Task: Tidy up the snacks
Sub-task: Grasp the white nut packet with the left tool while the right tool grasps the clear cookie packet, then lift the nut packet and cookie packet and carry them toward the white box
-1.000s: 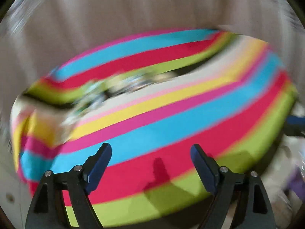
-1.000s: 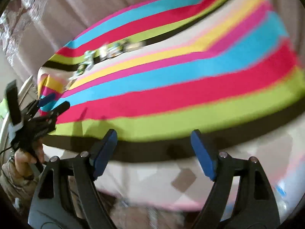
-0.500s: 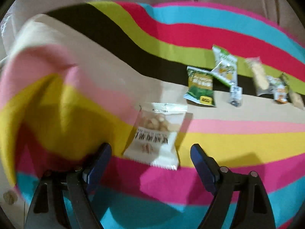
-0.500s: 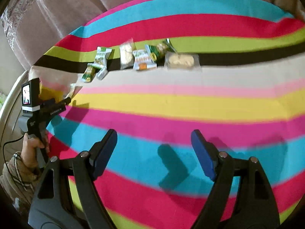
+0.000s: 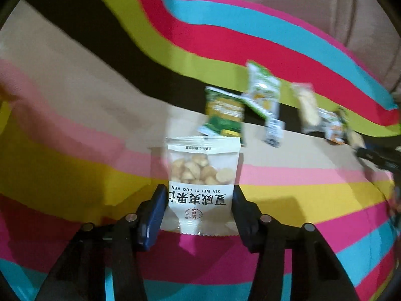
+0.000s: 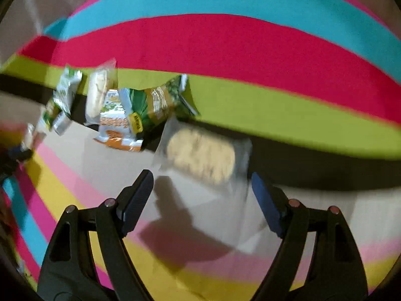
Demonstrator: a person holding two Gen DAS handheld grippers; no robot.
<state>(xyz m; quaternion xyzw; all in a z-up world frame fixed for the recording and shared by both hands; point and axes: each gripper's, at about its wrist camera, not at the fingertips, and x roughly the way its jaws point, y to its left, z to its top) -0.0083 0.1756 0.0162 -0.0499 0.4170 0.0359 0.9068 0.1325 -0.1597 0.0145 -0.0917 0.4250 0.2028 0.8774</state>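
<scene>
Your left gripper (image 5: 199, 207) has narrowed onto the nut packet (image 5: 201, 180), apparently pinching it; right gripper (image 6: 201, 193) stays spread before the cracker packet (image 6: 203, 156).

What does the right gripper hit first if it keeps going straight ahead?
Most likely the clear cracker packet, lying just beyond the open right gripper and centred between its fingers; motion blur leaves the depth uncertain.

Light is strong and the colours glare. Hard dark shadows fall on the striped cloth (image 6: 250, 50) near the right gripper (image 6: 201, 195). Motion blur smears the far snack packets (image 5: 263, 92), while the nut packet (image 5: 201, 175) stays sharp. Fisheye bends the stripes, and the corners go black.
</scene>
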